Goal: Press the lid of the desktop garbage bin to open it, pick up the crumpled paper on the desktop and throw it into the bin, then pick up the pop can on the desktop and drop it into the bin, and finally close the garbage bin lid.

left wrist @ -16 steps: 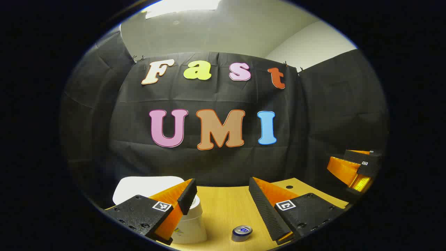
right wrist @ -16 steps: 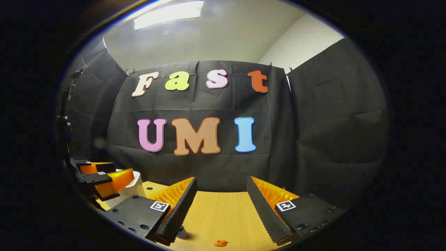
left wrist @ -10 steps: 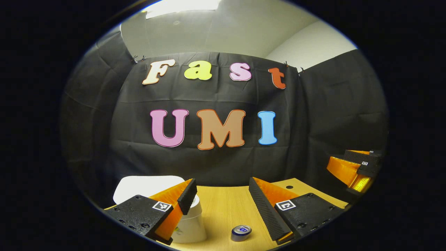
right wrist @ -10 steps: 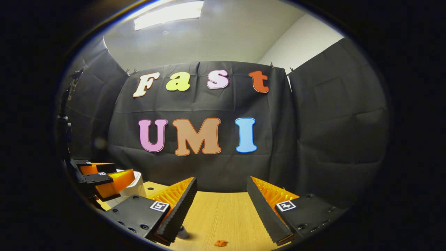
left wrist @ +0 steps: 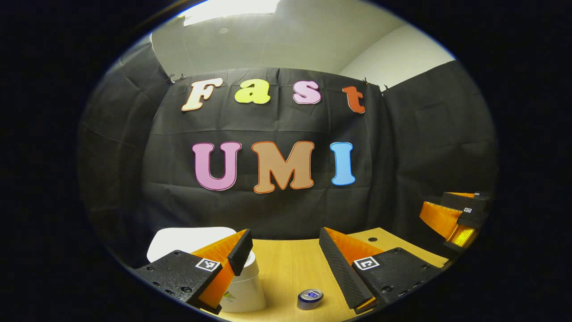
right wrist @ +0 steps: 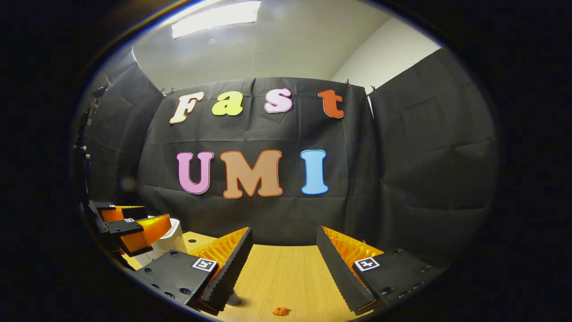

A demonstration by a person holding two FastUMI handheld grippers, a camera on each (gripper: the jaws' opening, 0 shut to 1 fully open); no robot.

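In the left gripper view, the left tongs [left wrist: 282,250] are spread wide with nothing between them. Just below them a pop can [left wrist: 310,298] stands on the counter [left wrist: 286,268], with the white bin [left wrist: 243,290] beside it to the left, its lid [left wrist: 187,239] raised. The right tongs [right wrist: 284,248] also gape empty above a small orange scrap [right wrist: 280,311].

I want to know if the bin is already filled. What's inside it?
I can't tell. The left gripper view shows the white bin standing on the desk with its lid raised, but the left tool covers its opening.
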